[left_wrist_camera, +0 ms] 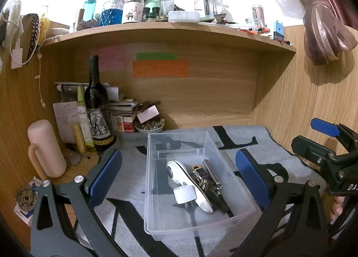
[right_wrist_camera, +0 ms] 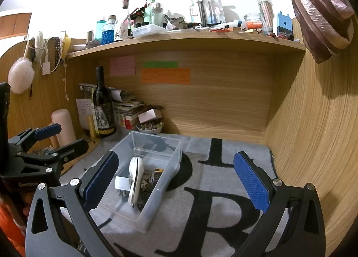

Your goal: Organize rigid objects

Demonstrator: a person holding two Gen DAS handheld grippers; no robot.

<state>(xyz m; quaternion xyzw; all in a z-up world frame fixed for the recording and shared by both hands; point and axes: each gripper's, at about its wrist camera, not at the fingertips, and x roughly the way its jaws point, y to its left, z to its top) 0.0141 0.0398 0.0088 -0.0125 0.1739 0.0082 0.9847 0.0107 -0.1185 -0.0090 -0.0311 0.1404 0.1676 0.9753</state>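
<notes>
A clear plastic bin stands on the grey mat with black letters. Inside lie a white handheld device, a white plug adapter, a metal cylinder and dark small parts. My left gripper is open, its blue pads either side of the bin and nothing between them. My right gripper is open too, with the bin's right half between its fingers; it also shows at the right edge of the left wrist view.
A dark wine bottle, a pink mug, stacked papers and a small bowl crowd the back left corner. A cluttered wooden shelf runs overhead. Wooden walls close in the right side.
</notes>
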